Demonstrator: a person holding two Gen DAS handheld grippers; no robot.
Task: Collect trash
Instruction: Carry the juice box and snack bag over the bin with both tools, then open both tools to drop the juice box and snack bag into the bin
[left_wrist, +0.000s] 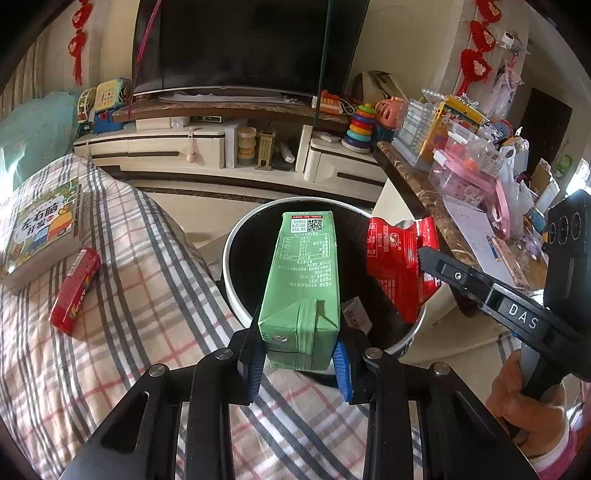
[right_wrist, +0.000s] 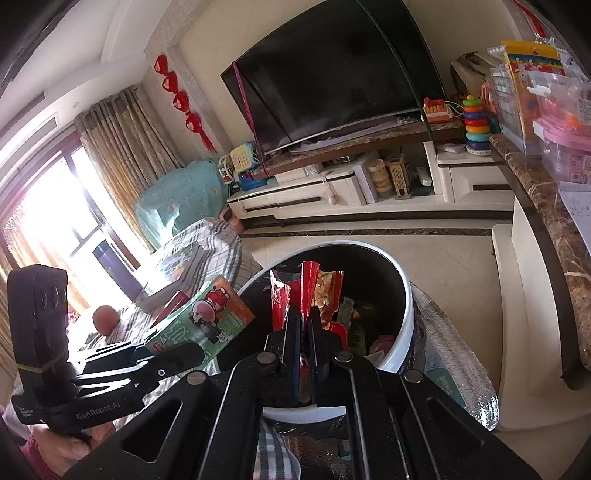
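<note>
Cartons and wrappers going in: left gripper (left_wrist: 300, 363) pinches the carton (left_wrist: 303, 291), right gripper (right_wrist: 306, 332) clamps the wrapper (right_wrist: 306, 295), both over the bin (left_wrist: 236, 295); release next.

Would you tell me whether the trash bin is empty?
Not empty: wrappers and scraps lie at the bottom of the trash bin, seen past the red wrapper.

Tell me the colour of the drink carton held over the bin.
Green drink carton, clearest in the left wrist view.

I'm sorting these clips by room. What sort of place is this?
Most likely a home living room: a large television on a low media cabinet, children's toys such as a stacking ring toy, and red knot decorations on the wall.
</note>
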